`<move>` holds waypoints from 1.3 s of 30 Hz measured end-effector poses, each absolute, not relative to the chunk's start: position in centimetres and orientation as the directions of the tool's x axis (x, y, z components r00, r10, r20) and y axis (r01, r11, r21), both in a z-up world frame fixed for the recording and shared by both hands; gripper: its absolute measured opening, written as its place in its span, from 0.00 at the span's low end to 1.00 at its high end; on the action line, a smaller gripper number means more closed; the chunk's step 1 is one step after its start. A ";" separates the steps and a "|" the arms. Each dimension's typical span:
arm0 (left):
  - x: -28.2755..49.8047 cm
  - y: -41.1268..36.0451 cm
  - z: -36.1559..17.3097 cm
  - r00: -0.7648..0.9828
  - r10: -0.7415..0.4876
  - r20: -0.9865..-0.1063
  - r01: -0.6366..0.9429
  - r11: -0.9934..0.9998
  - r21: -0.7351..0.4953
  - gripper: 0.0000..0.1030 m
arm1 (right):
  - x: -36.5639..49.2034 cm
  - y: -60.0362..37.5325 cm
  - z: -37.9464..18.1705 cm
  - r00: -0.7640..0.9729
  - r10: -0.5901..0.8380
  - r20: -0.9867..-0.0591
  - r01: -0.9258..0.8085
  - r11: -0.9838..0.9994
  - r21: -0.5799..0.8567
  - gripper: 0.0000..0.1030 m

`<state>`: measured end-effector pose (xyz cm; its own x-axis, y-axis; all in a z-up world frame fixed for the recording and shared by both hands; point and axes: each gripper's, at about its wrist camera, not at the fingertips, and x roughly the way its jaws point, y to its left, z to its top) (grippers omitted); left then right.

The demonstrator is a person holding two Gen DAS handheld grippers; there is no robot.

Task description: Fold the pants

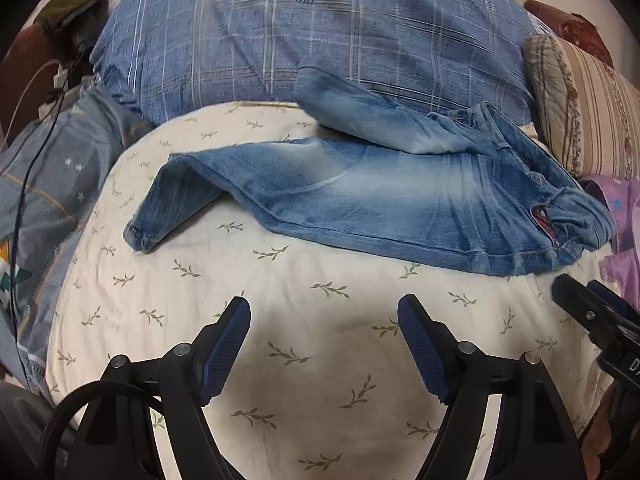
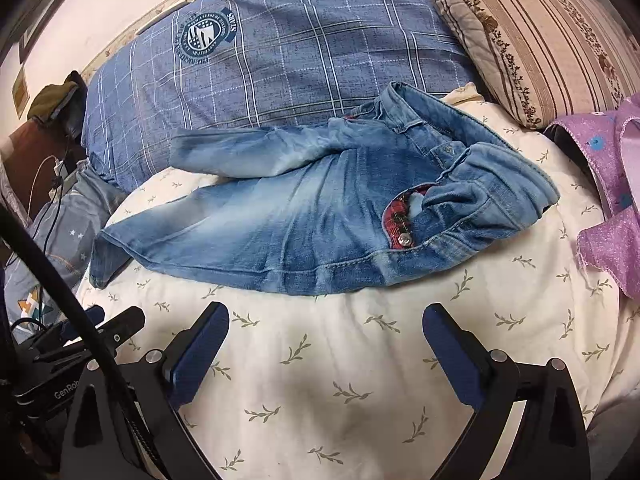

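Two grippers hover above a cream bedsheet (image 1: 320, 360) printed with small green sprigs, neither touching any cloth. The left gripper (image 1: 324, 312) has its blue-padded fingers (image 1: 228, 344) spread wide apart with nothing between them; the right gripper (image 2: 326, 320) is likewise spread and empty. In the left wrist view the right gripper (image 1: 592, 312) enters at the right edge, just beside the waist end of the garment.

A pair of light-blue washed jeans (image 1: 360, 196) lies crumpled on the sheet ahead of both grippers, apart from the fingertips, with a strip of bare sheet between. The waistband (image 2: 480, 184) lies toward the right, open, showing a red plaid lining (image 2: 400, 220) and a metal snap. The legs run leftward: the nearer leg ends in a hem (image 1: 138, 236) bent toward the viewer, and the farther leg (image 2: 240, 152) rests partly on a blue plaid pillow (image 2: 300, 48) bearing a round crest. A striped floral pillow (image 2: 540, 40) sits behind the waistband at right, and a purple glittery fabric (image 2: 608, 220) lies at the right edge, near the waistband.
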<state>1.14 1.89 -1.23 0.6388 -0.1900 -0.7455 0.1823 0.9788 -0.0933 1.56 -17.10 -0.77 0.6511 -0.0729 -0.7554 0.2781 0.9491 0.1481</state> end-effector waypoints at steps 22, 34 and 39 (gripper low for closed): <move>11.8 9.2 -1.4 0.484 -0.324 -0.813 0.033 0.935 -0.353 0.73 | 4.7 -28.4 -1.7 0.545 -0.055 -0.837 0.544 0.782 0.303 0.93; 18.6 8.7 -5.3 0.449 -0.292 -0.845 -0.024 0.941 -0.338 0.45 | 6.9 -27.7 -3.7 0.508 -0.106 -0.855 0.527 0.823 0.211 0.65; 17.5 9.4 -5.7 0.499 -0.318 -0.806 -0.047 0.919 -0.391 0.31 | 6.6 -28.2 -4.8 0.472 -0.109 -0.875 0.554 0.809 0.198 0.27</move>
